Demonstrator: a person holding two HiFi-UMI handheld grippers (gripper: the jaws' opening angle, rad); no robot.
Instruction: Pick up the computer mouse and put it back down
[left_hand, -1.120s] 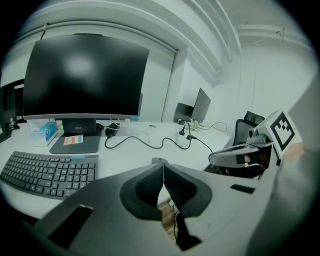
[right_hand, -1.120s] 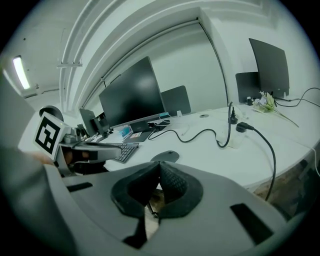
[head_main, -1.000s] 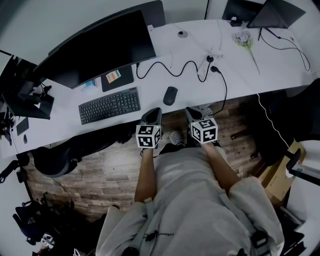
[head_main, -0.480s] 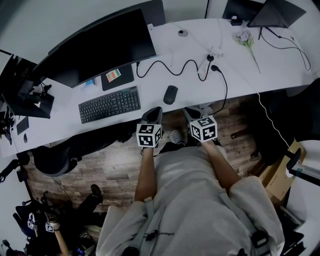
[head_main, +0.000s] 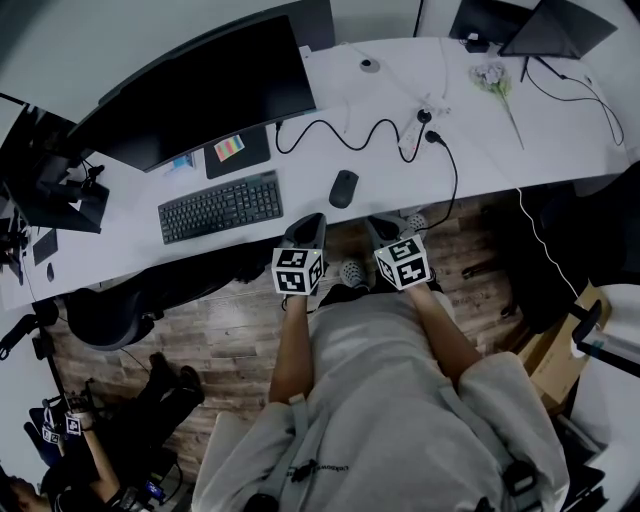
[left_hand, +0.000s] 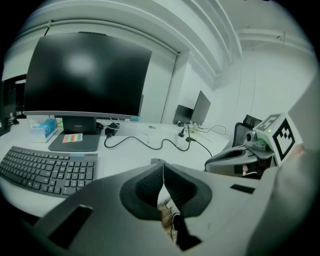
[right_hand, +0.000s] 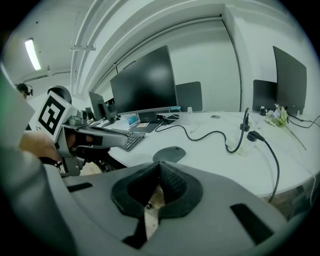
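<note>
One computer mouse (head_main: 342, 188) on the desk (head_main: 480, 140), untouched, just right of one keyboard (head_main: 220, 207). One large monitor (head_main: 200, 95) behind. Two hand-held grippers, left (left_hand: 162, 172) and right (right_hand: 159, 172), each with jaws pressed together, side by side near the mouse, probably just off the desk edge, tipped downward.

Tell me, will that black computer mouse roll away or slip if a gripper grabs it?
Probably no rolling: the mouse lies flat and low on the desk. It would likely slide if pushed, since the white top looks smooth. Its rounded back may slip between jaws.
</note>
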